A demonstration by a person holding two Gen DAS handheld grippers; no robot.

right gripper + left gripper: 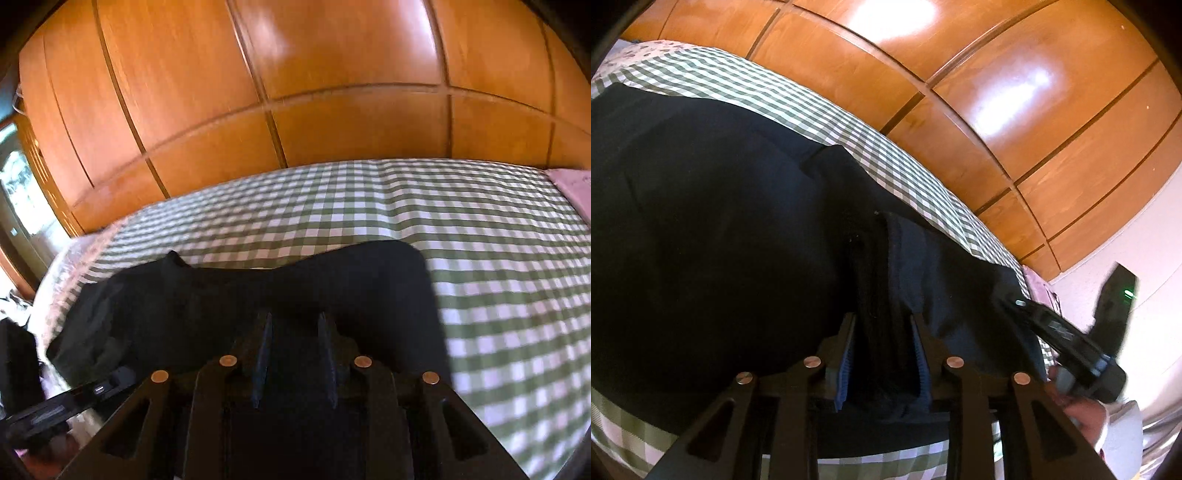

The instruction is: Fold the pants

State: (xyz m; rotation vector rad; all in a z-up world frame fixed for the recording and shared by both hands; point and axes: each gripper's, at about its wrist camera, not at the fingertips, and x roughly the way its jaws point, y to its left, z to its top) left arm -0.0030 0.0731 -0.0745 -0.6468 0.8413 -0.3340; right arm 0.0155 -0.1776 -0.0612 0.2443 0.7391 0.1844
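Observation:
Dark navy pants (720,221) lie spread over a green-and-white checked bed sheet (894,162). In the left wrist view a raised ridge of the pants' cloth runs straight into my left gripper (884,354). It fills the gap between the blue pads (847,358), which are shut on it. In the right wrist view the pants (258,284) lie flat in a folded block. My right gripper (295,350) hovers over their near part with its jaws a little apart, and no cloth is seen pinched between them. From the left view, the right gripper (1017,302) sits at the pants' right edge, carried by a hand (1082,410).
Glossy wooden wardrobe doors (295,74) rise right behind the bed. Bare checked sheet (480,240) stretches to the right of the pants, with a pink cloth (572,184) at the far right corner. A bright window (18,177) is at the left. A white wall (1145,258) is at the right.

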